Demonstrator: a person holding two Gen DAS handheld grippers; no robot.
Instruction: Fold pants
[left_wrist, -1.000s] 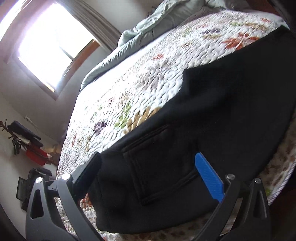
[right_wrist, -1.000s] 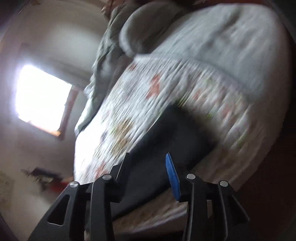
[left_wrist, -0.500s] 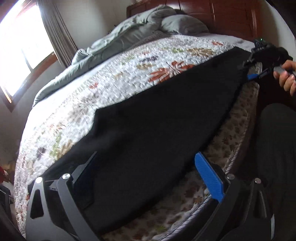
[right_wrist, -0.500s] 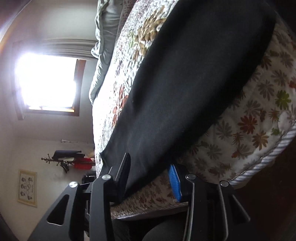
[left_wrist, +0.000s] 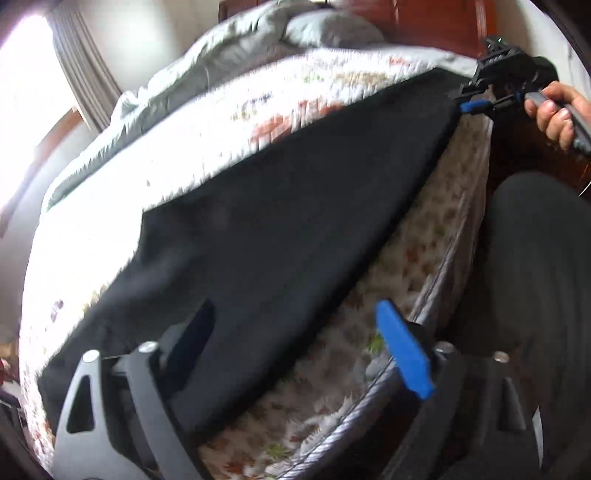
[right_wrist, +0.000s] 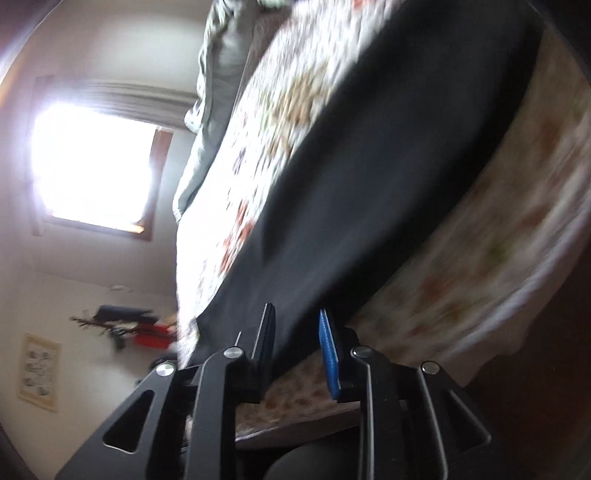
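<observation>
Black pants (left_wrist: 295, 221) lie stretched along the near edge of a bed with a floral quilt (left_wrist: 221, 140). At one end, my left gripper (left_wrist: 299, 339) hangs low over them. Its jaws are wide and closing, with the pants' edge between the black pad and the blue pad (left_wrist: 402, 350). A hand (left_wrist: 554, 110) holds my right gripper (left_wrist: 476, 103) at the pants' far corner. In the right wrist view the right gripper (right_wrist: 295, 339) straddles the pants (right_wrist: 388, 166). Its jaws are narrowing, with black cloth in the gap; I see no pad pressing on it.
A crumpled grey duvet (left_wrist: 221, 62) and a wooden headboard (left_wrist: 436, 22) are at the bed's far end. The person's dark-clad leg (left_wrist: 535, 277) stands against the bed's side. A bright window (right_wrist: 92, 166) is on the far wall.
The left view swung from the pocket end to look along the whole pants. The right gripper came down onto the pants' end and its jaws narrowed.
</observation>
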